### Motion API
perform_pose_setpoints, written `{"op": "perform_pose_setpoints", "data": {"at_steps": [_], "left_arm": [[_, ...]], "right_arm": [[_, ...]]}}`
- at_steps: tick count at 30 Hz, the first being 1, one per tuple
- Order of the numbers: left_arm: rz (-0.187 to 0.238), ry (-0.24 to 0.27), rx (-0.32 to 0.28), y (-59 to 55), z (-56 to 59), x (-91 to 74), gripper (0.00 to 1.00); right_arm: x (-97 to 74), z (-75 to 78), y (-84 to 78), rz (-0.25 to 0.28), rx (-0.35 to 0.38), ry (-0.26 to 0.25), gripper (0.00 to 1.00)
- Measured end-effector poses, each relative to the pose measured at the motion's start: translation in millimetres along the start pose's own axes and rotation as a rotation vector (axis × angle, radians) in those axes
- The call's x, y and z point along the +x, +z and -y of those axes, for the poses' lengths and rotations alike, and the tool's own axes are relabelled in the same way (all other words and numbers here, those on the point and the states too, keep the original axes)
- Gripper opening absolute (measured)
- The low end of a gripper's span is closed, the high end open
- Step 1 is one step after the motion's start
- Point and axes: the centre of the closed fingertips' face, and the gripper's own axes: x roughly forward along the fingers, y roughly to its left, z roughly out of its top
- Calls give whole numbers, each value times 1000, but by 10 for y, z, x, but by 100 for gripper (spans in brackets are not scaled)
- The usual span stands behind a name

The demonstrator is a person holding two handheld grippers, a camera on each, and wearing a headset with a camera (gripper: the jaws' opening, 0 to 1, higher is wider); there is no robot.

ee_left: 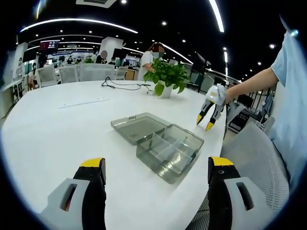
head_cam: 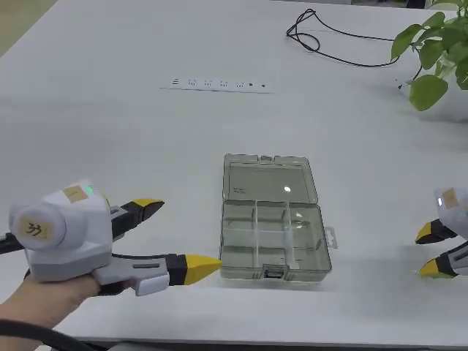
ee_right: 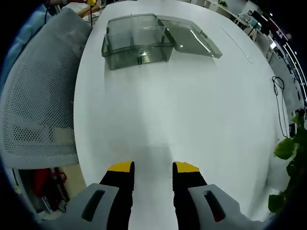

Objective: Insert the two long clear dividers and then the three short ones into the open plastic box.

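Both your left claw [head_cam: 183, 235] and right claw [head_cam: 424, 254] spread, empty; dividers [head_cam: 287, 238] look seated in box [head_cam: 241, 270], likely nothing left.

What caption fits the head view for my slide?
Open plastic box, dividers inside, on a white table between the left gripper and right gripper, both open.
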Motion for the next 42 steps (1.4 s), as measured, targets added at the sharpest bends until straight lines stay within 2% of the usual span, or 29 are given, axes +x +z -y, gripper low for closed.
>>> {"op": "perform_pose_setpoints", "data": {"at_steps": [5,8,10,13,15,18,20,22,24,33,37,39,42], "left_arm": [[-11,-9,-7,-10,23,32,88],[-35,-20,-29,-43,39,70,86],[-66,-35,-64,-88,73,88,83],[-73,-38,-61,-93,87,118,81],[-88,-51,-95,-108,107,143,78],[-97,-68,-143,-84,158,189,72],[-99,-78,-168,-56,189,231,73],[-99,-87,-180,-28,217,262,72],[-105,-96,-207,0,247,302,69],[-124,-140,-337,113,369,498,56],[-130,-151,-349,164,413,584,53],[-126,-167,-378,205,468,627,49],[-118,-180,-417,260,486,682,43]], "right_arm": [[-74,39,210,42,-7,-38,32],[-118,66,364,73,-19,-67,32],[-155,74,481,93,-22,-83,32],[-217,98,701,133,-47,-122,32],[-247,97,838,152,-62,-138,32],[-283,98,1035,178,-103,-164,32],[-240,163,1116,196,-131,-174,32],[-275,131,1252,215,-151,-182,32],[-252,198,1359,230,-194,-207,32],[-399,18,1937,272,-303,-268,32],[-395,-81,2121,273,-346,-275,32],[-399,-101,2200,289,-357,-282,32],[-405,-143,2301,307,-363,-275,32]]}}
